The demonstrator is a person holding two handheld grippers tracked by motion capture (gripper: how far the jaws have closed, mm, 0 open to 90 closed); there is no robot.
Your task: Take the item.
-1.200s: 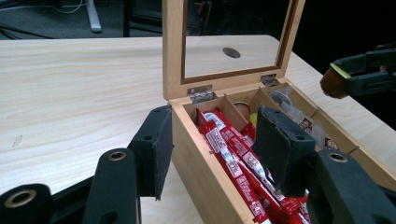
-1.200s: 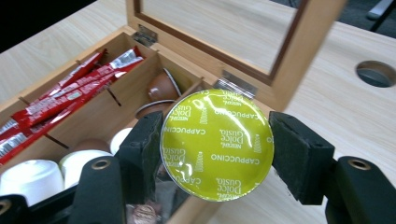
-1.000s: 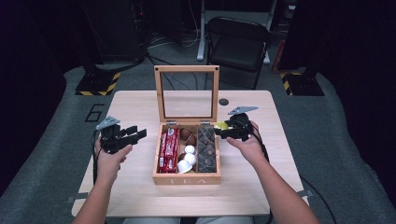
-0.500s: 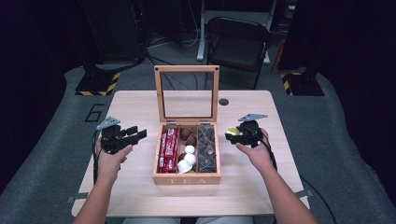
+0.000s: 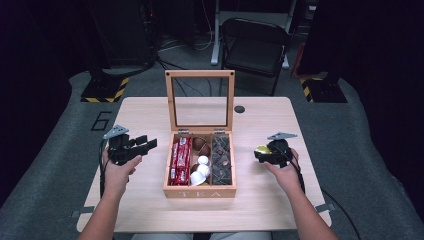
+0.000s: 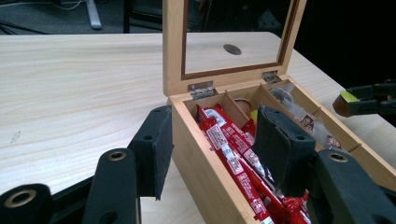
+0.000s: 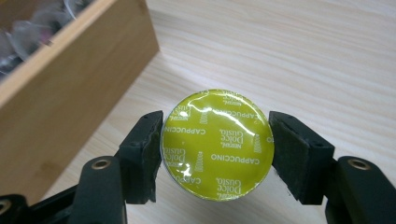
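- Wooden box [image 5: 200, 192] stands open at the table's [image 5: 260, 210] middle, its glass lid [image 5: 200, 100] upright at the far side.
- Box, left compartment: red sachets [image 5: 179, 161]. Middle compartment: white pods [image 5: 200, 171], with brown pods behind them. Right compartment: dark packets [image 5: 221, 160].
- Right gripper [image 5: 263, 154] is right of the box, apart from it, jaws closed on a capsule [image 7: 216, 143] with a yellow-green foil lid reading "CAPPUCCINO", held above the tabletop.
- Left gripper [image 5: 145, 146] is left of the box, near it, jaws spread wide with nothing between them; in the left gripper view they frame the box's near corner.
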